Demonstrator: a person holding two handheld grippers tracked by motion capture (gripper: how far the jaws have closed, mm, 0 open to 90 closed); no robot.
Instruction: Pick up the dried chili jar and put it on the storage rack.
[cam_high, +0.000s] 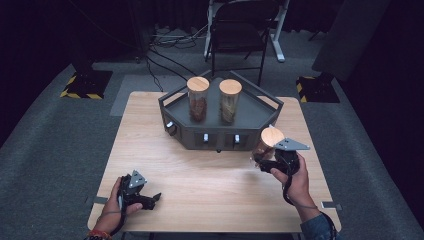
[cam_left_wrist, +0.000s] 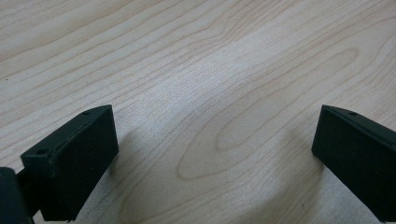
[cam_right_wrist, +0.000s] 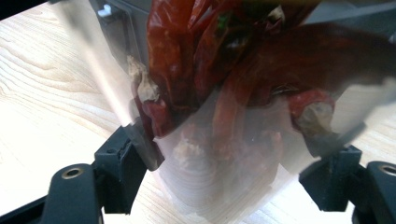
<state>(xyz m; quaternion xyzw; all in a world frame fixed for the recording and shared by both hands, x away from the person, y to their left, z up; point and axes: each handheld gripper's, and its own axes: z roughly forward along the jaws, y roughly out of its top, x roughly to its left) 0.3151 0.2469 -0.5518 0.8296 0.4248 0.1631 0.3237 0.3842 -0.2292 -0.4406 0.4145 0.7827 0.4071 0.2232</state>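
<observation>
Clamping a chilli jar (cam_high: 266, 143) at four o'clock of the tabletop (cam_high: 200, 170), right tool (cam_high: 270, 162) closed on its glass, left tool (cam_high: 145, 197) at seven o'clock, jaws apart, empty.

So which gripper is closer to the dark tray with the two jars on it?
The right one. The right gripper holds a jar of red chillies just in front of the tray, near its right end. The left gripper rests at the table's near edge.

Clear jar (cam_right_wrist: 219, 140) of red chillies (cam_right_wrist: 224, 60); black tongs (cam_right_wrist: 229, 182).
</observation>
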